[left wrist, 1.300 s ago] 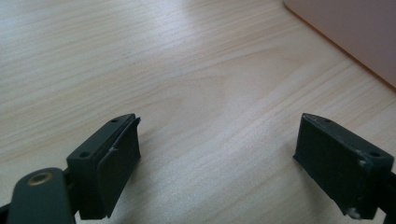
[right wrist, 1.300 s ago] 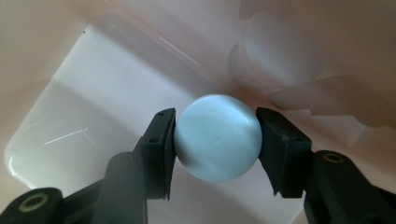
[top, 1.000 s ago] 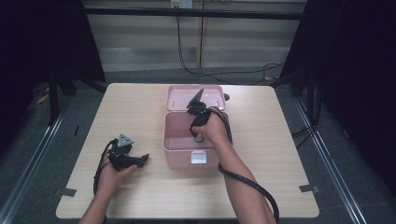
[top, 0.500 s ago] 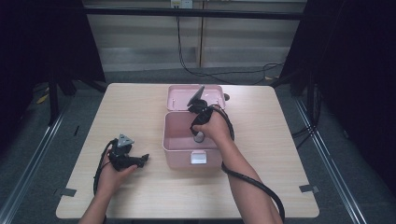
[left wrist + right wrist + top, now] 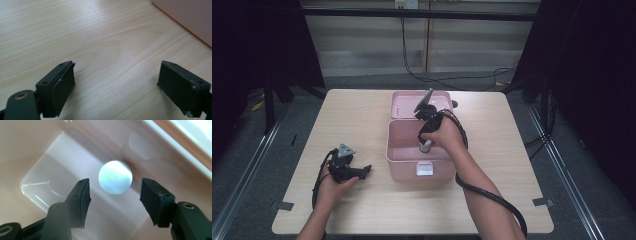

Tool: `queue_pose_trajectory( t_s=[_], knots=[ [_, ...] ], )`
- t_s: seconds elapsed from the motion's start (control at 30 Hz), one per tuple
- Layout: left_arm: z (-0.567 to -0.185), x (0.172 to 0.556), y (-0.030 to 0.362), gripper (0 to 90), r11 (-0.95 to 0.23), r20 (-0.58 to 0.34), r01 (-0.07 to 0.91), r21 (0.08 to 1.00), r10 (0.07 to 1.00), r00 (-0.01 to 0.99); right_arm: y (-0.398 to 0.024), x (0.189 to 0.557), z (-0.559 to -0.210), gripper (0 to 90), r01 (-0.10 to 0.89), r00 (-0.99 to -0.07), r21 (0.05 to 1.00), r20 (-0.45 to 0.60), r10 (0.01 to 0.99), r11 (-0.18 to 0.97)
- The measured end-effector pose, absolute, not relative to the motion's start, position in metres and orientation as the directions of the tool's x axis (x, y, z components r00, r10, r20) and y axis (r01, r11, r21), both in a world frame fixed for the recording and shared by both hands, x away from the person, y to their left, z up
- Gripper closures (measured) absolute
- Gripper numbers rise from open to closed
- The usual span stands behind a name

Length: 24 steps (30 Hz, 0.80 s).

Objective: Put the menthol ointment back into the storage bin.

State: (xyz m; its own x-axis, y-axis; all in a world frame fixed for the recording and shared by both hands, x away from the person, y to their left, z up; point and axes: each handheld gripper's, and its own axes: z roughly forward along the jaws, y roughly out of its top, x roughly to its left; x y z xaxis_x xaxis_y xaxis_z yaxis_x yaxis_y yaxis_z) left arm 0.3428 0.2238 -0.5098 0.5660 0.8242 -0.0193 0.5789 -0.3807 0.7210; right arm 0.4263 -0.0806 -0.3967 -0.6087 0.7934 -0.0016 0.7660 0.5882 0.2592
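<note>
An open pink box (image 5: 388, 150) stands mid-table, its lid (image 5: 407, 102) tipped back behind it. My right gripper (image 5: 426, 145) points straight down into the box. In the right gripper view its jaws have just been opening and now stand open (image 5: 114, 196) above a white round-topped object (image 5: 115, 177) that stands on the box floor (image 5: 50, 187). The object shows between the pads (image 5: 83, 200) but lower, and neither pad touches it. My left gripper (image 5: 366, 170) lies on the table left of the box, open (image 5: 116, 85) over bare wood, with nothing between its jaws.
The wooden table (image 5: 352, 115) has free room left, right and in front of the box. A corner of the box (image 5: 190, 20) lies ahead and to the right of the left gripper. Black cables (image 5: 492, 197) trail from both grippers toward the near edge.
My right hand has lifted slightly above the box. The left hand and its gripper have stayed where they were.
</note>
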Motion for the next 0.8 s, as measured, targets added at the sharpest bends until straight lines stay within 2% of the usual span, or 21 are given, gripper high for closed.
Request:
queue_pose_trajectory(
  t_s=[0.53,0.8],
  knots=[
    [-0.510,0.343,0.224,13.3,-0.381,-0.019,0.579,0.721,0.824,0.566,-0.091,0.412,-0.381,41.5,0.748,-0.629,0.278,0.009,0.777,0.603],
    [-0.510,0.343,0.224,13.3,-0.381,-0.019,0.579,0.721,0.824,0.566,-0.096,0.406,-0.376,46.9,0.740,-0.640,0.287,0.023,0.768,0.608]
  ],
)
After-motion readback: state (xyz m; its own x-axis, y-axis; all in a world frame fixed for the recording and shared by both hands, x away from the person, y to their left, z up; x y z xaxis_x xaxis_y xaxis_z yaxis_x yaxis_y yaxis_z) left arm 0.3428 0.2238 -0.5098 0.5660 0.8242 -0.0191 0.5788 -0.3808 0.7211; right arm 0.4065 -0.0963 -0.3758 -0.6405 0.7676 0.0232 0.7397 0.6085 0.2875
